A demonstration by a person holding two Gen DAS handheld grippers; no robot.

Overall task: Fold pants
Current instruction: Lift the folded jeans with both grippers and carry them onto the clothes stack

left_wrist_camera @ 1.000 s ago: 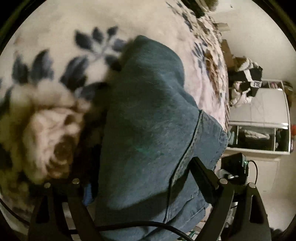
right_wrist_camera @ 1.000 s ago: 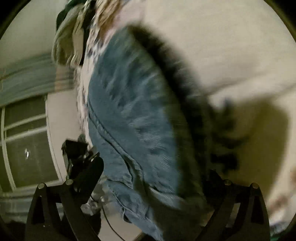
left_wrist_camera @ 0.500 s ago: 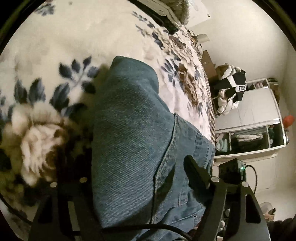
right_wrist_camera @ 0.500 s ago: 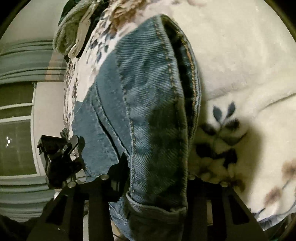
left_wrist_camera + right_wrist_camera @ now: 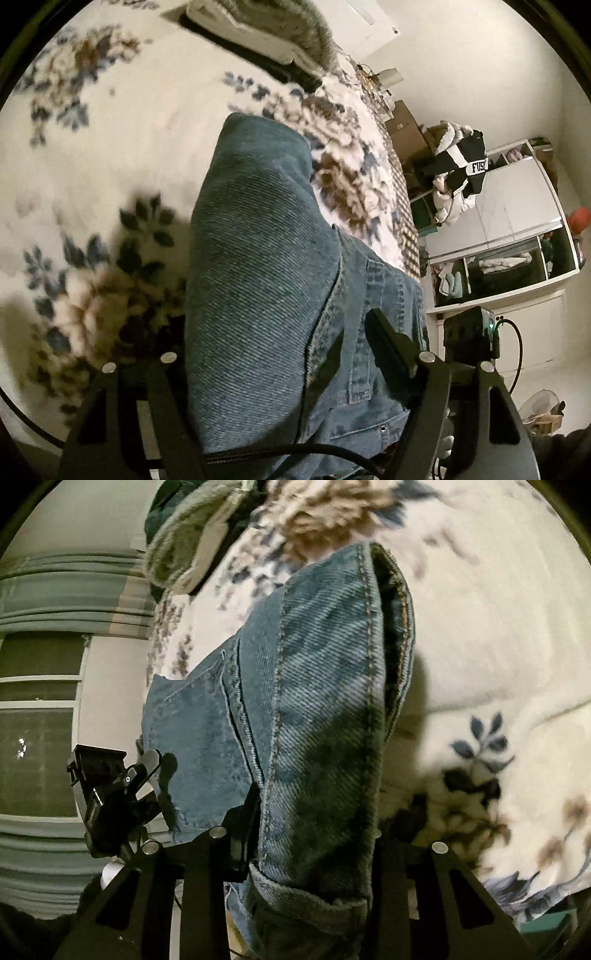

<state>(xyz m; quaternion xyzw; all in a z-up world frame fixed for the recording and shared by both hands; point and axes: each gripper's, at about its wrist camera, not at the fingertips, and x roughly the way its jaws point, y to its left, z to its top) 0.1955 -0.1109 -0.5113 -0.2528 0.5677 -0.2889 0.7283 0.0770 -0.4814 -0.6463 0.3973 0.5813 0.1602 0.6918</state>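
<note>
Blue denim pants (image 5: 258, 280) hang between my two grippers over a floral fleece blanket (image 5: 122, 122). My left gripper (image 5: 273, 347) is shut on a thick fold of the pants; the far end of the leg rests on the blanket. In the right wrist view the pants (image 5: 321, 709) show a stitched hem edge and seam. My right gripper (image 5: 314, 834) is shut on that hem end. The other gripper (image 5: 110, 786) shows at the left of this view, at the denim's edge.
A white shelf unit (image 5: 517, 236) with clothes piled on it stands to the right of the bed. A folded grey item (image 5: 266, 33) lies at the bed's far end. A window with blinds (image 5: 40, 701) is at the left in the right wrist view.
Both grippers have lifted and pulled back with the pants, so more blanket and room show beyond the denim. The right gripper has closed in tight on the hem end.
</note>
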